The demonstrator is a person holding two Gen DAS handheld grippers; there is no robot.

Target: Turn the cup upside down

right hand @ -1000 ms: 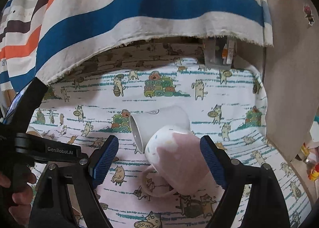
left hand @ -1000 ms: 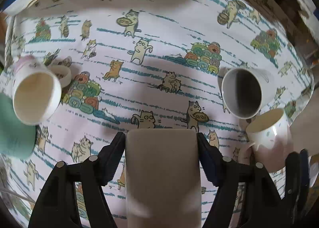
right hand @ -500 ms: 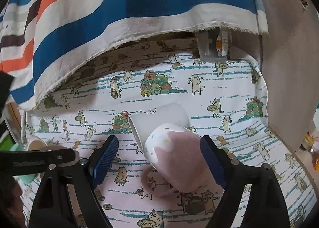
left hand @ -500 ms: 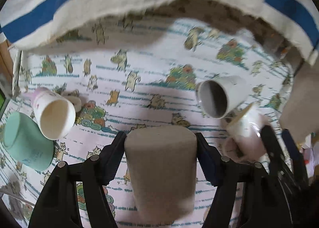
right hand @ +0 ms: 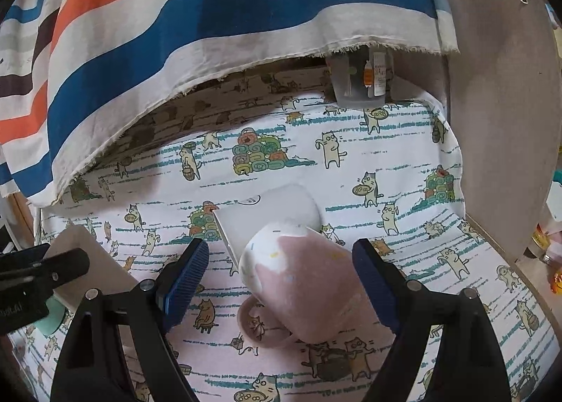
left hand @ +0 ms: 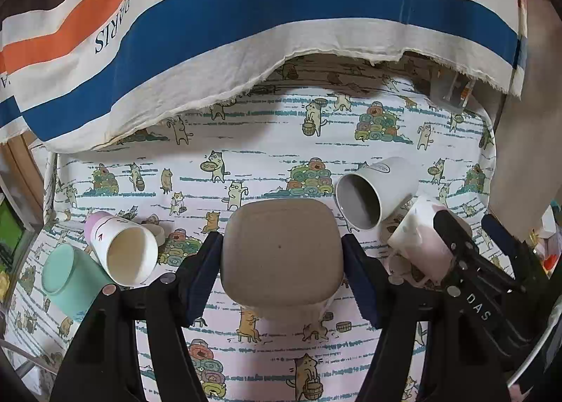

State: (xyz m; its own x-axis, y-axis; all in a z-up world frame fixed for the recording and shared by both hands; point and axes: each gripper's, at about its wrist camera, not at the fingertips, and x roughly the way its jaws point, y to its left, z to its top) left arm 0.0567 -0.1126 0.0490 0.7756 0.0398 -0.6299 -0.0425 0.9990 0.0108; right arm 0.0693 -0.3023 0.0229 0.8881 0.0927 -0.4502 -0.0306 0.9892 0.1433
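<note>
While your left gripper (left hand: 281, 258) squeezes the grey cup (left hand: 281, 251) on both sides, you see its flat bottom facing the camera. So the cup already looks tipped over, held just above the desk (left hand: 267, 170). Its rim is hidden, so you cannot tell if it touches the cloth yet. The cup looks hard and smooth, maybe a bit heavy. It could chip if it drops, so I think it is best to lower it slowly. The blue pads (left hand: 200, 272) press on its flat sides, which looks like a good place to hold.

Your right gripper (right hand: 277, 279) is wide open and holds nothing. The pink mug (right hand: 309, 279) lies on its side between the two fingers, but they do not seem to touch it. It looks hard and shiny, so it may slip. Grab the round body, not the thin handle (right hand: 260, 324).

Just behind it, touching it, a white cup (right hand: 270, 212) lies on its side. Pulling the mug may make that one roll.

Off to the left, a paper cup (left hand: 123, 247) leans against a green cup (left hand: 66, 279). At the back hangs a striped cloth (left hand: 246, 8).
</note>
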